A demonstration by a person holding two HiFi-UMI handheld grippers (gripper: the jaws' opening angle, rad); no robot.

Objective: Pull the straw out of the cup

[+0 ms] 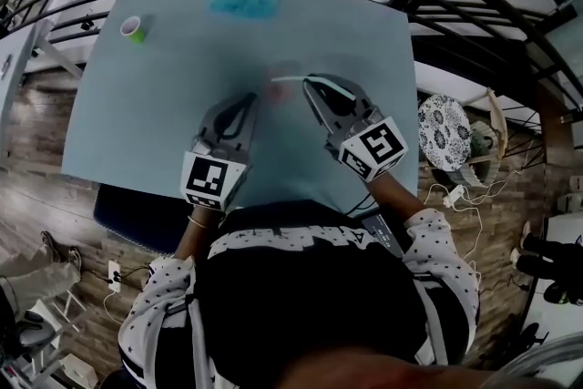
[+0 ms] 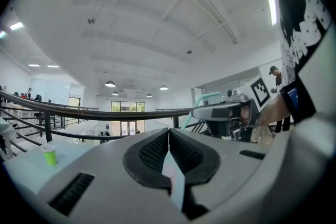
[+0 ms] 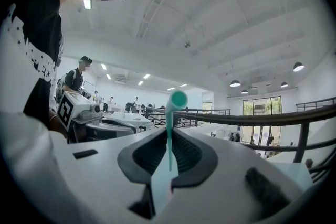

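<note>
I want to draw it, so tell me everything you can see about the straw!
The straw is thin and pale blue-green, and it looks like plastic. It stands upright between the jaws of the right gripper, which are closed on it. Its round open end sticks up above the jaws. In the left gripper view it bends over near the top. In the head view it is a pale line poking out past the jaws, above the table. I can't tell where its lower end goes.

Black top (image 1: 310, 287), white dotted sleeves (image 1: 157, 301) (bracelet (image 1: 199, 221) on left wrist).
</note>
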